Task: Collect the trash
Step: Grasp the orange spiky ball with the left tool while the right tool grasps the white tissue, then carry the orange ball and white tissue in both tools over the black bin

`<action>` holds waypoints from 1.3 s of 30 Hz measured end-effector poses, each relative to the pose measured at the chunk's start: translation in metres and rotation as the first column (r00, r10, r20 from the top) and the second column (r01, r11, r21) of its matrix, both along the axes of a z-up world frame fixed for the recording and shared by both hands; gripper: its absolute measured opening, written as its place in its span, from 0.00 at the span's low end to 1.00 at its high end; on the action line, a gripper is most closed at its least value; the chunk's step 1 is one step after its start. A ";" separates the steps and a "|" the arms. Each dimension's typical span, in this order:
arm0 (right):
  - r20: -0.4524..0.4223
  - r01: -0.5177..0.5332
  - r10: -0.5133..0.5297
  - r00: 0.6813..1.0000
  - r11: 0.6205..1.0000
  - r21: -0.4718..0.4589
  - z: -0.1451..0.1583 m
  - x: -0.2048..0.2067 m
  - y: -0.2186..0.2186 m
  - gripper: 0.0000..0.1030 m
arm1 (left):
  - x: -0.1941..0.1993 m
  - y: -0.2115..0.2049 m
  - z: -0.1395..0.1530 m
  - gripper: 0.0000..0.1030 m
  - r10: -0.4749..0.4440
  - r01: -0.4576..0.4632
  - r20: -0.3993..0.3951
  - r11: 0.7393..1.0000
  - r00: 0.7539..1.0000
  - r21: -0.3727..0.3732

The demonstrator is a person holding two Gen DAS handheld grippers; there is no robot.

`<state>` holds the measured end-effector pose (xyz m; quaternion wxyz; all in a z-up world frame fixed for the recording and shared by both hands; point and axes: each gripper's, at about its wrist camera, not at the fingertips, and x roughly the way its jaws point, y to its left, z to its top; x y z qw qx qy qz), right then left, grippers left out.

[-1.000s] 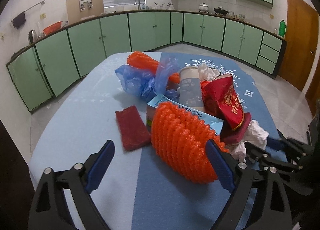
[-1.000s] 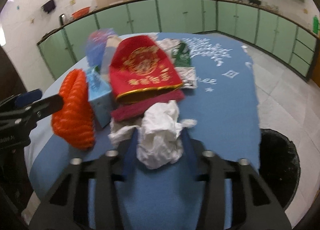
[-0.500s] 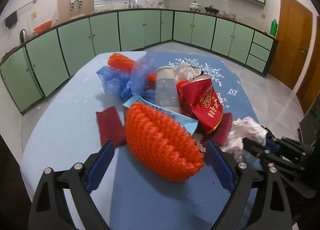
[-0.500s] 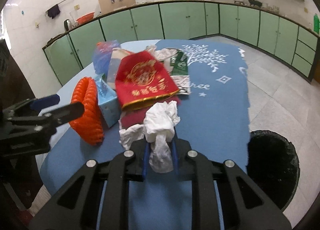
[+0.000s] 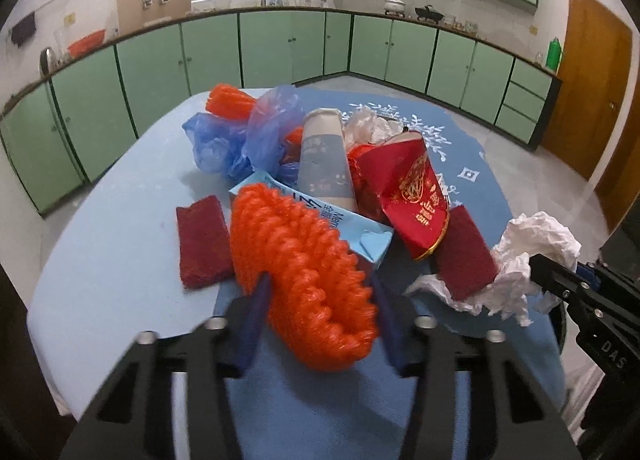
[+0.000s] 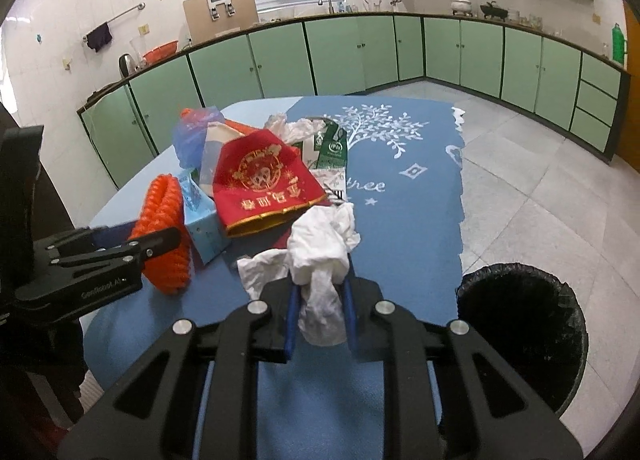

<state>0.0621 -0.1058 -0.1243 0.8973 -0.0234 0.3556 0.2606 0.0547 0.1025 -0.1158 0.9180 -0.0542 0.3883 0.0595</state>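
Observation:
A heap of trash lies on the blue table (image 5: 120, 219). My left gripper (image 5: 320, 296) is shut on an orange foam net (image 5: 304, 260), which also shows in the right wrist view (image 6: 166, 232). My right gripper (image 6: 320, 292) is shut on a crumpled white tissue (image 6: 322, 248) and holds it above the table; the tissue also shows in the left wrist view (image 5: 532, 252). A black-lined trash bin (image 6: 520, 332) stands on the floor to the right of the table.
The heap holds a red gold-printed bag (image 5: 412, 187), a paper cup (image 5: 326, 155), a light blue carton (image 5: 348, 227), blue plastic bags (image 5: 248, 135), two dark red pads (image 5: 202, 244) and a green-white carton (image 6: 330, 155). Green cabinets line the walls.
My left gripper has closed on the orange foam net. My right gripper has closed on the white tissue and lifted it back toward the table's near edge.

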 end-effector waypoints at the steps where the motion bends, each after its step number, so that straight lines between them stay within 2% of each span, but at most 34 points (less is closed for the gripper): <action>1: 0.006 -0.001 0.001 1.000 1.000 0.003 0.002 -0.001 0.000 0.17 | -0.001 0.002 0.001 0.31 0.006 -0.006 0.006 1.000 1.000 -0.002; 4: 0.024 -0.008 0.008 1.000 1.000 0.016 0.010 -0.005 -0.001 0.17 | -0.006 0.006 0.007 0.24 0.018 -0.018 0.027 1.000 0.999 -0.002; 11: 0.059 -0.020 0.017 0.998 0.998 0.052 0.029 -0.012 -0.008 0.17 | -0.023 0.010 0.034 0.23 0.040 -0.041 0.113 0.999 0.993 0.009; 18: 0.116 -0.040 0.028 0.993 0.994 0.105 0.057 -0.022 -0.016 0.17 | -0.033 0.004 0.062 0.23 0.008 -0.008 0.182 1.000 0.983 -0.005; 30: 0.210 -0.012 -0.017 0.978 0.991 0.136 0.093 -0.038 -0.041 0.17 | -0.037 -0.035 0.084 0.23 -0.118 0.127 0.231 0.992 0.966 -0.022; 39: 0.226 0.120 -0.149 0.963 0.983 0.137 0.096 -0.036 -0.095 0.17 | -0.021 -0.088 0.088 0.23 -0.277 0.289 0.248 0.957 0.928 -0.014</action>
